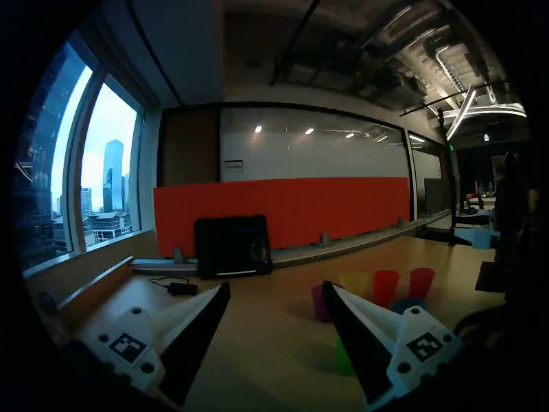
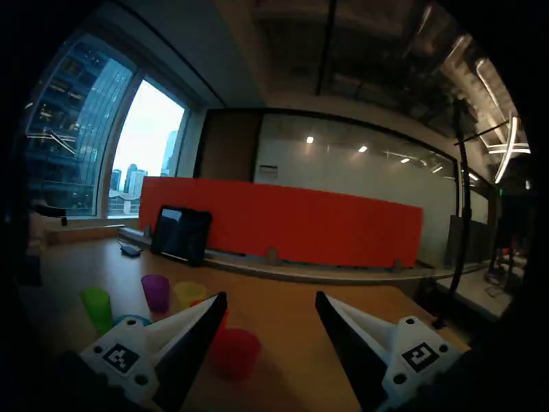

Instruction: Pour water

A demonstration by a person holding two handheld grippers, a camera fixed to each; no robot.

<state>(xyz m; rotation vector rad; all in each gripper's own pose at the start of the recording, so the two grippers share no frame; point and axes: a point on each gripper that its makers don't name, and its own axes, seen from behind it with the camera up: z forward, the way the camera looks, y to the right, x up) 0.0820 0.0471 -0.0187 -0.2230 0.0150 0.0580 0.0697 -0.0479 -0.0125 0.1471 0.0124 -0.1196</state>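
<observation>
Cups of coloured plastic (image 1: 384, 285) stood on the wooden table (image 1: 274, 336) between the left gripper (image 1: 274, 287) and right gripper (image 2: 270, 296); both jaws gaped wide, holding nothing.

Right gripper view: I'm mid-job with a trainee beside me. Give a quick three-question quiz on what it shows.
1. True or false: the right gripper is shut on a cup.
2. Which cup stands farthest left in the right gripper view? A green cup; B purple cup; C yellow cup.
3. What dark thing stands in front of the orange panel?

Key: 1 false, its fingers are apart with nothing between them; 2 A; 3 the tablet.
</observation>
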